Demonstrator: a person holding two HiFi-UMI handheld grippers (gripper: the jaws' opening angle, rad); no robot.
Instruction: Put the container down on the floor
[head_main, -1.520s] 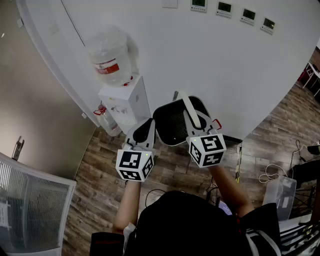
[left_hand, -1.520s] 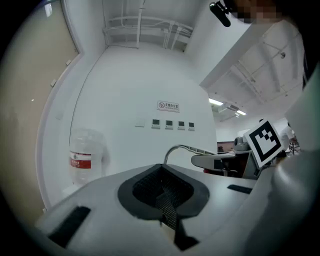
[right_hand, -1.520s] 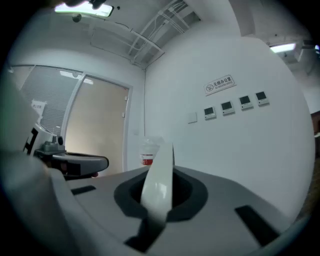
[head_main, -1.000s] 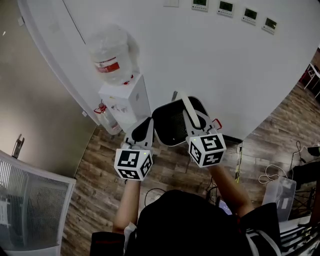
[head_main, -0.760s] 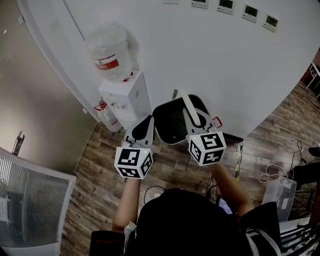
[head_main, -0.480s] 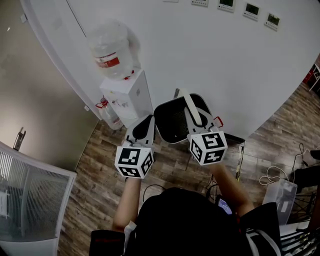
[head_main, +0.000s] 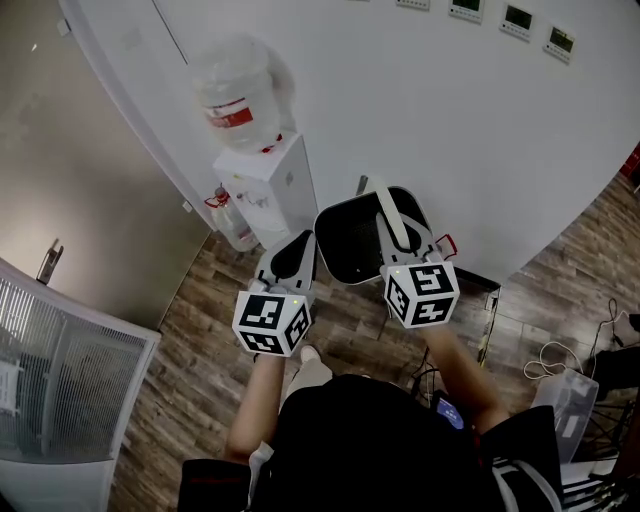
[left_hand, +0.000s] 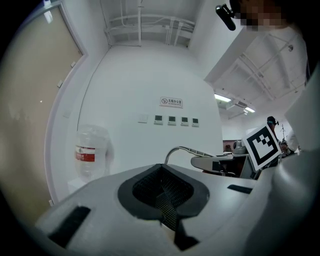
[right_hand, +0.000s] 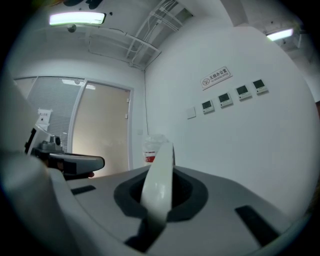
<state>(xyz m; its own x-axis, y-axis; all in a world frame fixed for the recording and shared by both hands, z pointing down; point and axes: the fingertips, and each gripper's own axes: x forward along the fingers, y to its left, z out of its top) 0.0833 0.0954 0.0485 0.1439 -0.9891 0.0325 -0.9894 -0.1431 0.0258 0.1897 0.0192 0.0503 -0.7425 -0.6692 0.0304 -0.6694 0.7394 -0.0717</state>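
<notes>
The black mesh container (head_main: 350, 245) hangs in front of the person, held up off the wooden floor (head_main: 200, 340) and close to the curved white wall (head_main: 450, 120). Its mouth faces the head camera. The inside looks dark and bare, with nothing in it that I can make out. A white handle (head_main: 390, 212) arches over its right side.

The right gripper (head_main: 408, 245) has its 2 jaws pressed together on that handle. In the right gripper view the white strap runs straight up through the dark notch between them. The left gripper (head_main: 298, 250) meets the container's left rim. In the left gripper view its jaws are closed, with black mesh filling the notch between them, so it grips the container's wall.

Just left of the container stands a white water dispenser (head_main: 275, 185). A large clear bottle (head_main: 235, 95) with a red label sits upside down on top of it. I cannot tell how much water is in the bottle. At the dispenser's foot, against the wall, is a smaller clear jug (head_main: 235, 225) with a red part at its neck. Its contents are too small to read.

On the floor at the far right, well apart from the container, lies a clear plastic box (head_main: 562, 392) beside loose white cables (head_main: 560, 352). What it holds is unclear.

A row of 4 small panels (left_hand: 176, 120) is mounted on the wall.
</notes>
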